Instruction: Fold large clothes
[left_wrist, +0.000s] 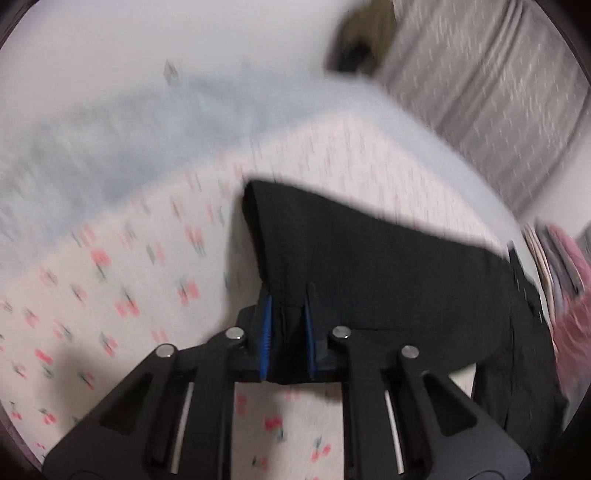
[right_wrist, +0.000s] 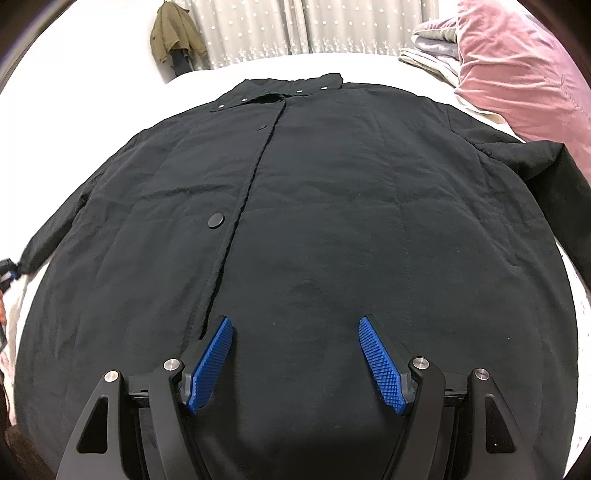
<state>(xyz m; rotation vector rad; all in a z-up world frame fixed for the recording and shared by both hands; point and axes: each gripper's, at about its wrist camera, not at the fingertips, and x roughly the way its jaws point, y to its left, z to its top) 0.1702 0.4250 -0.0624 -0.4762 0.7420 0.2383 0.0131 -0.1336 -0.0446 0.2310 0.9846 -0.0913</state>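
A large black coat (right_wrist: 314, 192) lies face up on the bed, snapped closed, with its collar (right_wrist: 280, 92) at the far end. My right gripper (right_wrist: 295, 321) hovers over the lower front of the coat, open, with nothing between its blue pads. In the blurred left wrist view, my left gripper (left_wrist: 288, 302) is shut on the cuff end of the coat's black sleeve (left_wrist: 369, 258), which stretches away to the right over the sheet. That same gripper shows at the far left edge of the right wrist view, at the sleeve's tip (right_wrist: 26, 254).
The bed has a white sheet with a cherry print (left_wrist: 110, 295). A pink pillow (right_wrist: 517, 74) and folded blankets (right_wrist: 432, 55) sit at the far right corner. An olive jacket (right_wrist: 173, 37) hangs by a pale curtain (right_wrist: 295, 26) beyond the bed.
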